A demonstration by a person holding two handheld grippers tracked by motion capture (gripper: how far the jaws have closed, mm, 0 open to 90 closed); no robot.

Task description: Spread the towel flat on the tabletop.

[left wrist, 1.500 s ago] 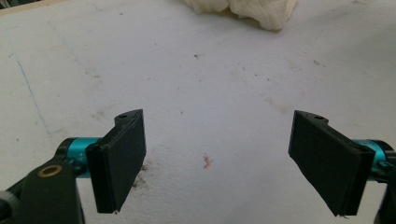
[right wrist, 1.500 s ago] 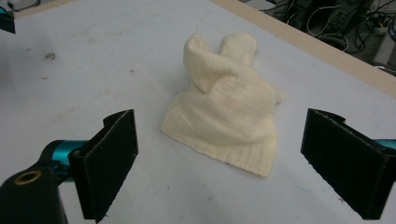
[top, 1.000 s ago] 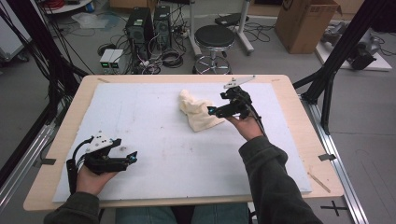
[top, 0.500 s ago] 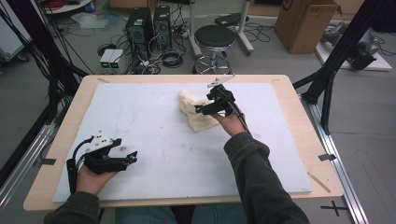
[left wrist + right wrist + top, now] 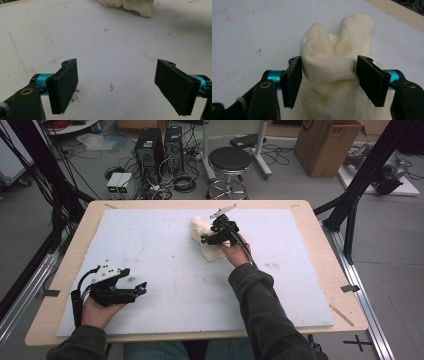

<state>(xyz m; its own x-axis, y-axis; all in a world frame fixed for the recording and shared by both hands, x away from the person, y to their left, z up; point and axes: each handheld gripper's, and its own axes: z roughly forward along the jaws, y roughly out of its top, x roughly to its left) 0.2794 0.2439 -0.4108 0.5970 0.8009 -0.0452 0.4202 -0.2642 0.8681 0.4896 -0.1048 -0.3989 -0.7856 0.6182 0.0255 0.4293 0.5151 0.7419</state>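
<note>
Now my right tongs (image 5: 328, 75) have just been closing around the bunched cream cloth (image 5: 332, 57), a fold of it between the pads, which touch its sides. It lies on the bench's white mat (image 5: 165, 250), nearer the far edge. My left tongs (image 5: 120, 87) rest spread wide near the near left corner. Lifting and the remaining work I judge undone.

We see a black stool (image 5: 229, 160), a brown box (image 5: 327, 145) and two computers (image 5: 159, 146) on the floor behind the table (image 5: 310, 220).
</note>
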